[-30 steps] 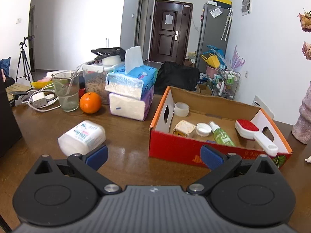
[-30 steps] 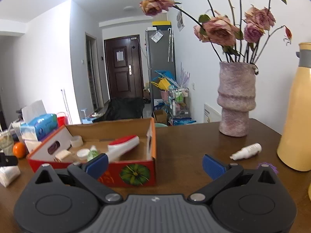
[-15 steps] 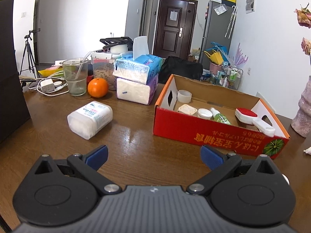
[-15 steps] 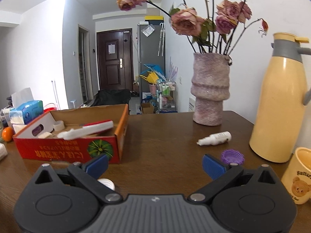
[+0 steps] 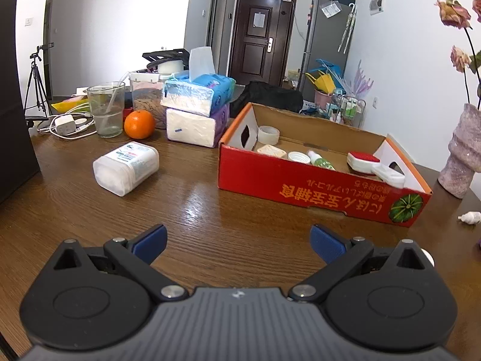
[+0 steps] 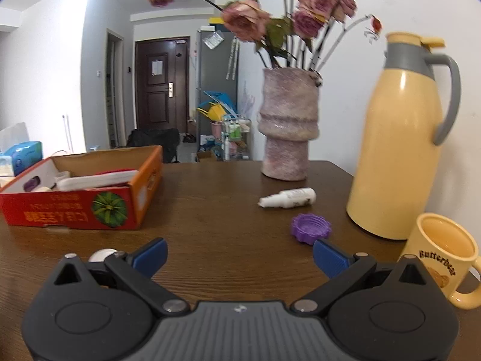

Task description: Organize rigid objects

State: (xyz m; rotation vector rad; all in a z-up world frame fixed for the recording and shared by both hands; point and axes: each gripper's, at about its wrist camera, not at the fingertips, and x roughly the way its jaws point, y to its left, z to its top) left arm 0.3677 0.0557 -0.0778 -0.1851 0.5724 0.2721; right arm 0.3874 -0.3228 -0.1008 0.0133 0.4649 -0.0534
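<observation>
Bright daylight, table (image 5: 210,210) glare, fisheye-bent edges, blurred flowers (image 6: 246,21).

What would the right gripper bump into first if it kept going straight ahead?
Probably the small white spray bottle lying on the table; the right gripper is open, and the purple cap sits slightly right of that line. Depth is uncertain.

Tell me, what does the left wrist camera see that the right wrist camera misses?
Only the left view shows the orange, the glass, the white container lying on the table and the small items inside the box. Only the right view shows the yellow thermos, the bear mug and the purple lid. Both show the red cardboard box, the pink vase, the small white bottle, and an open, empty tool: left tool, right tool.
</observation>
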